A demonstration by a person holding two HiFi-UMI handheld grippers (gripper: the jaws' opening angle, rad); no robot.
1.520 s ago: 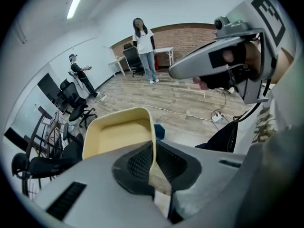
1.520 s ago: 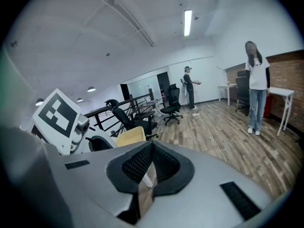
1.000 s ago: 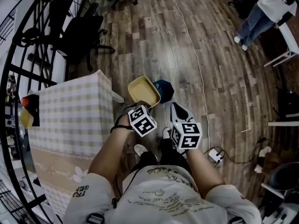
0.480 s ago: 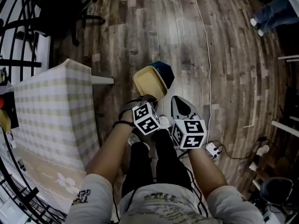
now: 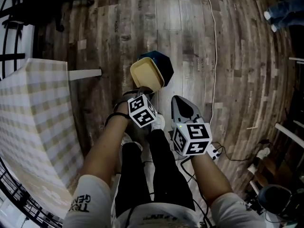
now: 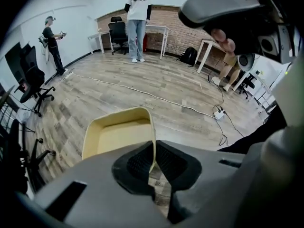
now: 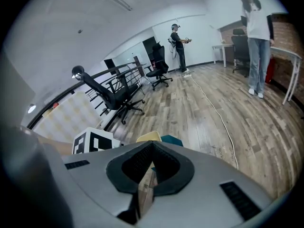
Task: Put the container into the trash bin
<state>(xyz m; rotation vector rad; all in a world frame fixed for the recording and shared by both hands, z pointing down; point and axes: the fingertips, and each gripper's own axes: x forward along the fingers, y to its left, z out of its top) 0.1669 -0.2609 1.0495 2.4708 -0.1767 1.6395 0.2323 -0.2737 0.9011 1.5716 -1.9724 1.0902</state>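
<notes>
Yellow container (image 5: pixel 146 75) — a shallow rectangular tub with its open side facing the head camera — is held at its near edge by the left gripper (image 5: pixel 142 91). In the left gripper view the two jaws are clamped on one thin side wall of the container (image 6: pixel 118 136), and the wall stands edge-on between the ribbed pads (image 6: pixel 137 163). The tub is empty.

A dark blue trash bin (image 5: pixel 161 61) stands on the wood-plank floor (image 5: pixel 118 27) just beyond the container. In the head view the tub overlaps the bin's near left side. How high above the bin it hangs cannot be told.

The right gripper (image 5: pixel 178 102) sits just right of the left one and points toward the bin. Its jaws are closed together with nothing between them — in its own view the tips meet, with a corner of the yellow tub and the trash bin (image 7: pixel 172 140) showing just past them.

Surroundings:
- A table (image 5: pixel 33 118) under a checked cloth stands at the left.
- A white cable (image 5: pixel 214 51) runs across the floor at the right, from far to near.
- A power strip (image 5: pixel 216 151) lies on the floor near the right gripper's marker cube.
- One person (image 6: pixel 137 13) stands far across the room by white desks.
- A second person (image 6: pixel 51 37) stands at the far left wall.
</notes>
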